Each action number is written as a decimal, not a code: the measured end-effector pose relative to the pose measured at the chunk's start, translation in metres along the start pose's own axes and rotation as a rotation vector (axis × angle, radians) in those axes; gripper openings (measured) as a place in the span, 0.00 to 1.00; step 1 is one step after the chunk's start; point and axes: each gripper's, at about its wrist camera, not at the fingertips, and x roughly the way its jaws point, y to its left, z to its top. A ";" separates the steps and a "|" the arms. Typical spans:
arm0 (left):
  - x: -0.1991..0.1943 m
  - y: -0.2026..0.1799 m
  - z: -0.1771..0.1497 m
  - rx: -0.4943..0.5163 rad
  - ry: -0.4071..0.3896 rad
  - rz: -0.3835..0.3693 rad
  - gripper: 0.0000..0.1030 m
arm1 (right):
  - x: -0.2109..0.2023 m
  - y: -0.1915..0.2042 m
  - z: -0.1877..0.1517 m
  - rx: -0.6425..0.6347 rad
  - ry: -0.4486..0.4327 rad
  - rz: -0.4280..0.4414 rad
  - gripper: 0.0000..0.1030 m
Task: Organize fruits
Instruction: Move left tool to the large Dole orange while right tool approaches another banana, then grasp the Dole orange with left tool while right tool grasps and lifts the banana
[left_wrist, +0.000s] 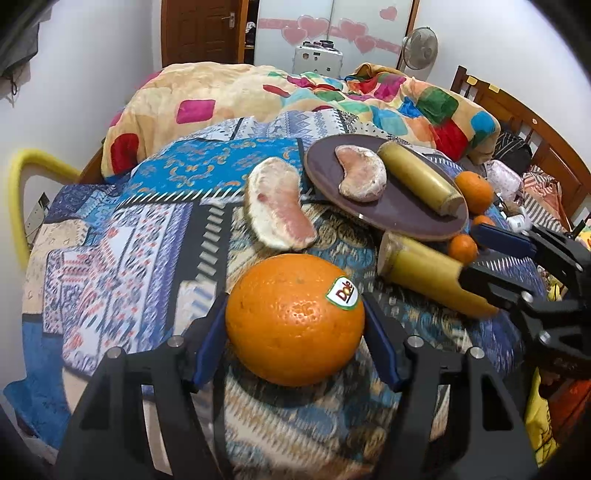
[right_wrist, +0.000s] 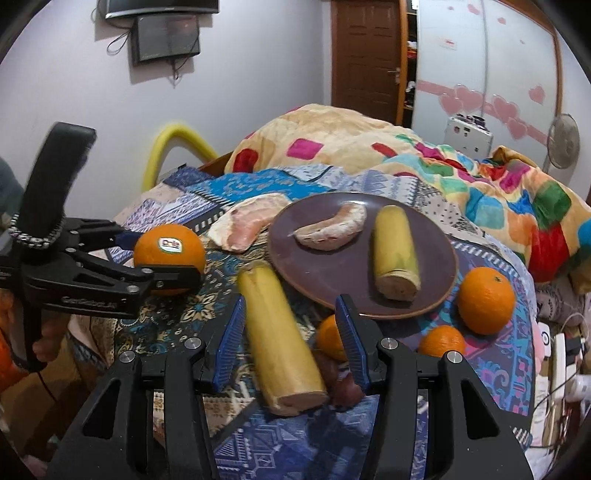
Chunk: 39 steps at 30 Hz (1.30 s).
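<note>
Pick-up step: left gripper (left_wrist: 295, 325) jaws pinch the orange (left_wrist: 294, 319), right gripper (right_wrist: 291, 343) jaws, spread, straddle the yellow stalk (right_wrist: 280, 339); next, carry to the plate (right_wrist: 332, 273) at 12 o'clock.

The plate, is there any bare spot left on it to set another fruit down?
Yes. The brown plate is bare along its near rim, in front of the pomelo wedge and left of the sugarcane piece. Its right side is crowded outside the rim by the orange and two small tangerines.
</note>
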 end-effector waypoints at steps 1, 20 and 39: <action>-0.002 0.002 -0.002 -0.001 0.001 0.000 0.66 | 0.002 0.002 0.000 -0.005 0.006 0.009 0.45; -0.021 0.019 -0.031 0.017 -0.041 0.027 0.66 | 0.037 0.013 0.009 -0.063 0.150 0.027 0.37; -0.013 0.021 -0.022 -0.002 -0.054 0.026 0.66 | 0.032 0.032 0.018 -0.058 0.083 0.071 0.30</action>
